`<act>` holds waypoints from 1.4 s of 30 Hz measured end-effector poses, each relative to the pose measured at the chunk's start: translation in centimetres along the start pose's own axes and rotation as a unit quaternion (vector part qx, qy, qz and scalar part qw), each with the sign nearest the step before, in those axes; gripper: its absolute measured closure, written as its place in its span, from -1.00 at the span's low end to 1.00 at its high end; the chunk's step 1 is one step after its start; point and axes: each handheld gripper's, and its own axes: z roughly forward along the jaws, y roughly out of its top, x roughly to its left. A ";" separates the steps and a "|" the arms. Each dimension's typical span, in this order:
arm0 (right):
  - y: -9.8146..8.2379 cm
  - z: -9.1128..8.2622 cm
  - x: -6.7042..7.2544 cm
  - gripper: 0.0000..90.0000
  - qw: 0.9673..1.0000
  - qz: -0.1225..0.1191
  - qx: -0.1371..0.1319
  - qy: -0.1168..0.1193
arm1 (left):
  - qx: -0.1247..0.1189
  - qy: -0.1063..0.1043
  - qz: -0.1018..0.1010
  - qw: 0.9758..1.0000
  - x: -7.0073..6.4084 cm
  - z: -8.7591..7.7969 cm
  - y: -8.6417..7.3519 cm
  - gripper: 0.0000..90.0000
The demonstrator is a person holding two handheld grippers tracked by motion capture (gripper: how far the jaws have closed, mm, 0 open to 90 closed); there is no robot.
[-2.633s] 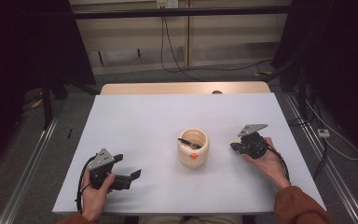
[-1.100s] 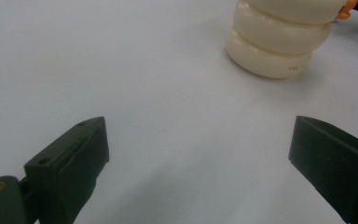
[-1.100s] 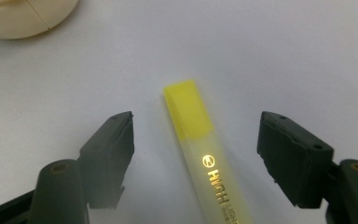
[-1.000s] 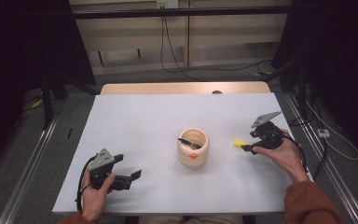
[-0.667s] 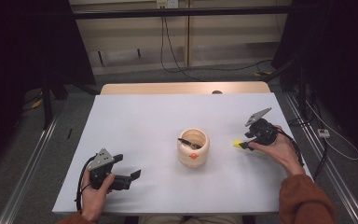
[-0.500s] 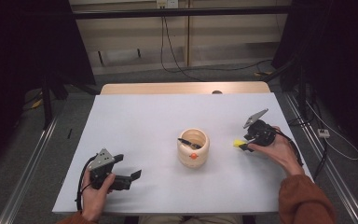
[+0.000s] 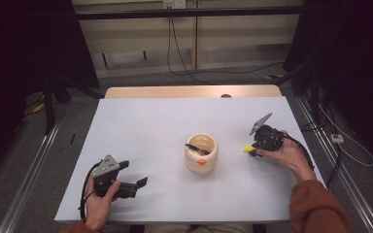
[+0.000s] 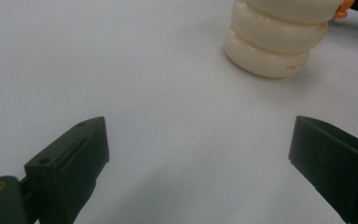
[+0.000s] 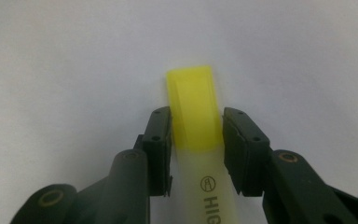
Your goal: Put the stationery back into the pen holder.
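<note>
Yellow-capped plastic highlighter (image 9: 195,116) lies on the white worktop (image 7: 150,131), your right tool (image 9: 196,140) just closing to pinch its cap, which could pull off on lifting, while your left tool (image 8: 200,154) rests spread.

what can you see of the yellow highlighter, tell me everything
The highlighter looks plastic: a bright yellow cap on a paler, translucent barrel printed with black letters "HIG". It lies on the white table, right of the cream pot, cap pointing towards it. The right hand-held gripper has just been closing on it, its black pads against the cap's sides. Its rear end is hidden.
</note>
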 end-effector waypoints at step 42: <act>-1.3 -3.0 0.8 0.50 0.983 0.108 -0.138 -0.045 | -0.002 -0.003 -0.003 1.000 0.2 -0.1 0.0 -0.89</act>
